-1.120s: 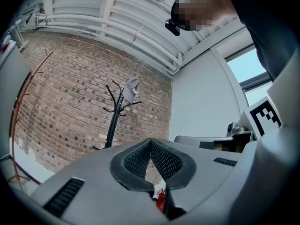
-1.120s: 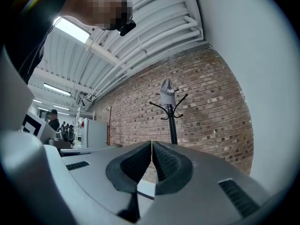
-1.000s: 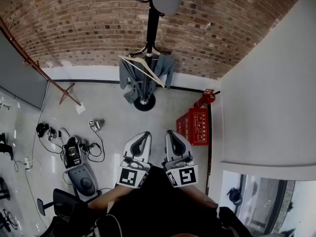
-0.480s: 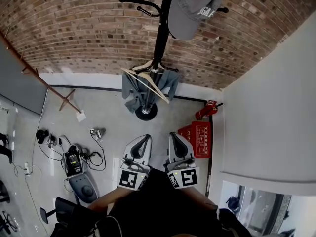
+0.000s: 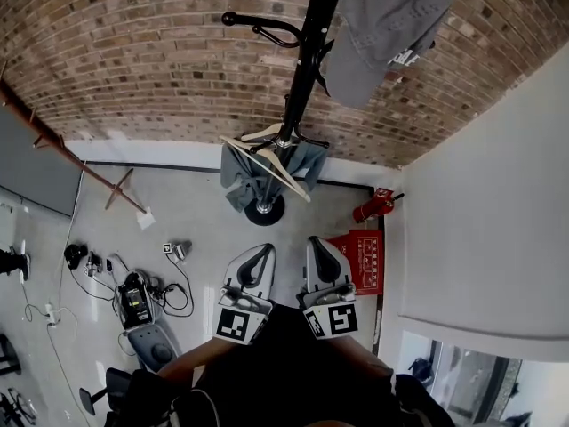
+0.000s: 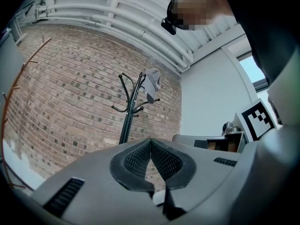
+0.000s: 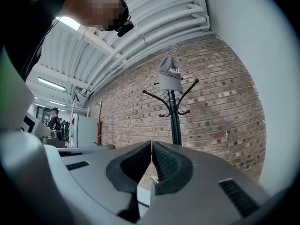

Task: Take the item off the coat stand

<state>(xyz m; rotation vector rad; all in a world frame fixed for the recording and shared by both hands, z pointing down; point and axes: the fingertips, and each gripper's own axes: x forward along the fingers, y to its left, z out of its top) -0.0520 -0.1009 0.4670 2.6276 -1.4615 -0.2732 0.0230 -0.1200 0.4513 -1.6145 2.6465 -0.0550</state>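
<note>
Step in hand: approach, nothing gripped yet. Left tongs (image 6: 150, 140) are narrow, pads meeting on nothing; right tongs (image 7: 151, 143) the same. Both sit side by side and level.

Cap (image 7: 169, 76) hangs on top of the stand (image 7: 176, 121), ahead of and above both tips, well apart. A hanger (image 5: 271, 158) with a garment (image 5: 238, 172) hangs lower.

Next, as I judge it: close in, raise one pair, open it, grip the cap, lift it clear of the hook.

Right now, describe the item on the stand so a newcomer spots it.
Against the red brick wall stands a black metal coat stand. On one of its top hooks hangs a grey fabric cap with white lettering; the wooden hanger and grey-blue garment hang much lower.
</note>
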